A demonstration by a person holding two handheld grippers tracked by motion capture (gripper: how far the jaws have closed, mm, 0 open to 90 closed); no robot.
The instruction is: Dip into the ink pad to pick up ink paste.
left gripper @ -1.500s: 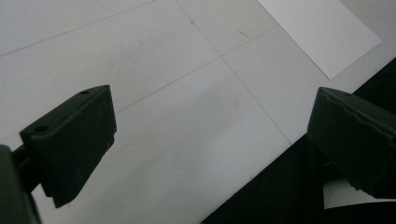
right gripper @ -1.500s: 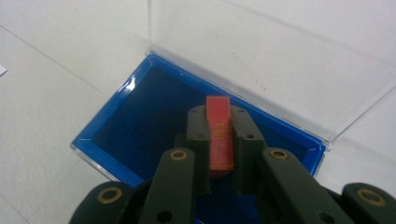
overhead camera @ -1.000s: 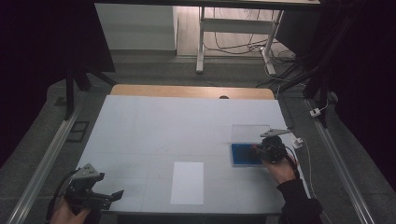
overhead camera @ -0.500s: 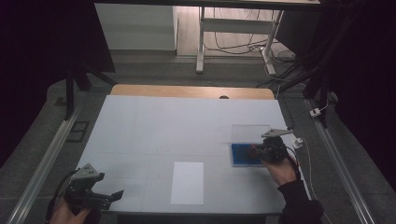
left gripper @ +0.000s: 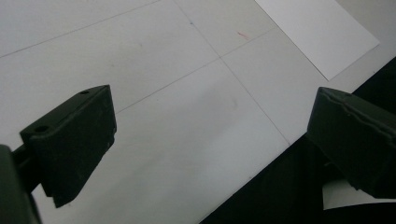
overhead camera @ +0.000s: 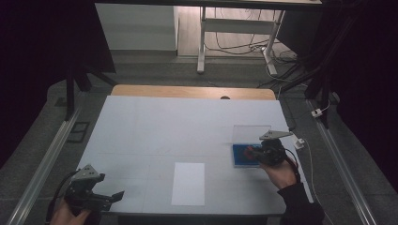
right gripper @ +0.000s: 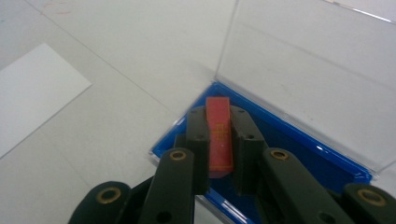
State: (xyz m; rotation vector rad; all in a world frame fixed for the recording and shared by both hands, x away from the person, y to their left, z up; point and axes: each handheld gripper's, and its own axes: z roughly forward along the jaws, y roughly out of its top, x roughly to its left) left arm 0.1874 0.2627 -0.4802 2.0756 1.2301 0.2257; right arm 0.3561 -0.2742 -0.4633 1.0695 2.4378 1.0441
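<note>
A small red block (right gripper: pixel 219 140) with gold marks sits between the jaws of my right gripper (right gripper: pixel 220 116), which is shut on it. The block hangs just over a shallow blue box (right gripper: pixel 299 140) whose clear lid (right gripper: pixel 303 70) stands open behind it. From above, the right gripper (overhead camera: pixel 249 152) is over the blue box (overhead camera: pixel 239 160) at the table's right side. My left gripper (overhead camera: pixel 112 196) rests near the front left corner, open, with bare table between its jaws (left gripper: pixel 210 140).
A white paper sheet (overhead camera: pixel 188 183) lies flat at the front middle of the pale table (overhead camera: pixel 164 126), and its corner (left gripper: pixel 317 32) is ahead of the left gripper. Rails run along both table sides. A small white plug (overhead camera: pixel 298 142) lies by the right edge.
</note>
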